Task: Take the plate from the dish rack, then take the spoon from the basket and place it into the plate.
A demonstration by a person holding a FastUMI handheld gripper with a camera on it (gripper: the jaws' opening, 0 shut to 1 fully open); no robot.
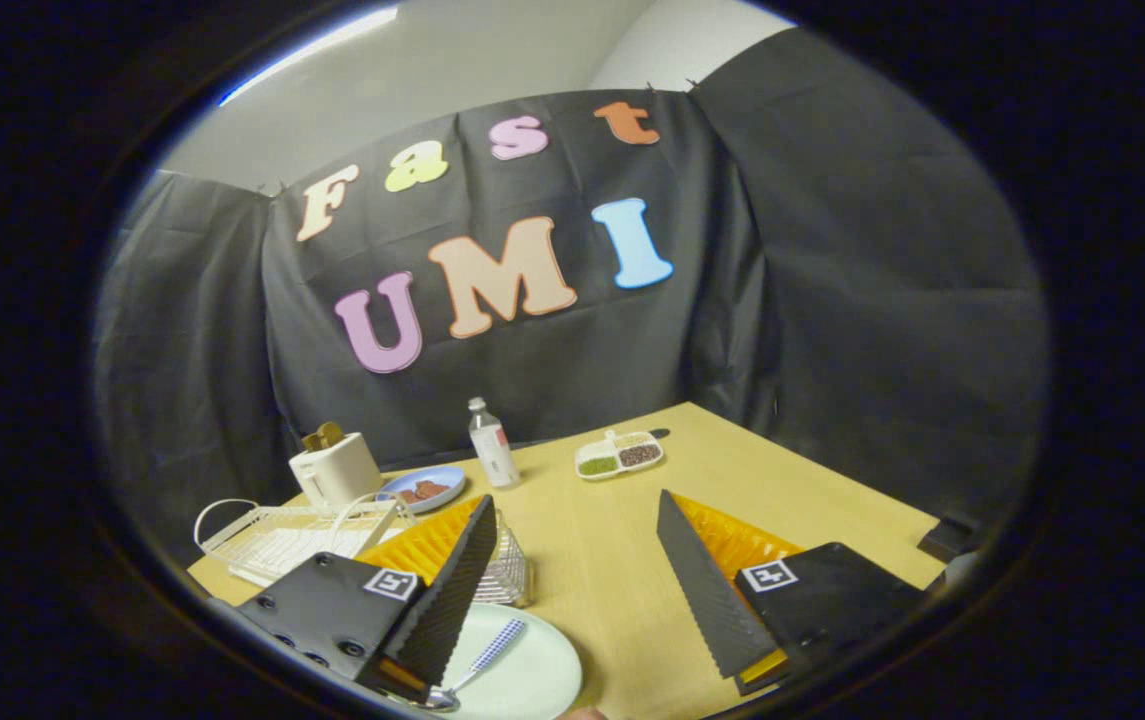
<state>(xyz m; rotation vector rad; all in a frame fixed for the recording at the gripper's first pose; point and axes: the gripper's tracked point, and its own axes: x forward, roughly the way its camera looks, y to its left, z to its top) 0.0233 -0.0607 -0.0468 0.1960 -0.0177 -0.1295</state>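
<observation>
A pale green plate [532,675] lies on the wooden table just below my left finger. A spoon [480,663] with a blue checked handle rests in the plate, its bowl toward me and partly hidden by that finger. My gripper [572,560] hangs open above the table, with nothing between its fingers. A wire basket [507,570] stands just behind the left finger. The white dish rack [292,540] sits further left near the table's edge, with no plate in it.
A white toaster [335,468] with bread stands behind the rack. Beside it lie a blue plate [424,488] with food, a small bottle [492,443] and a divided dish [619,455] of grains. A dark object [950,535] sits at the right table edge.
</observation>
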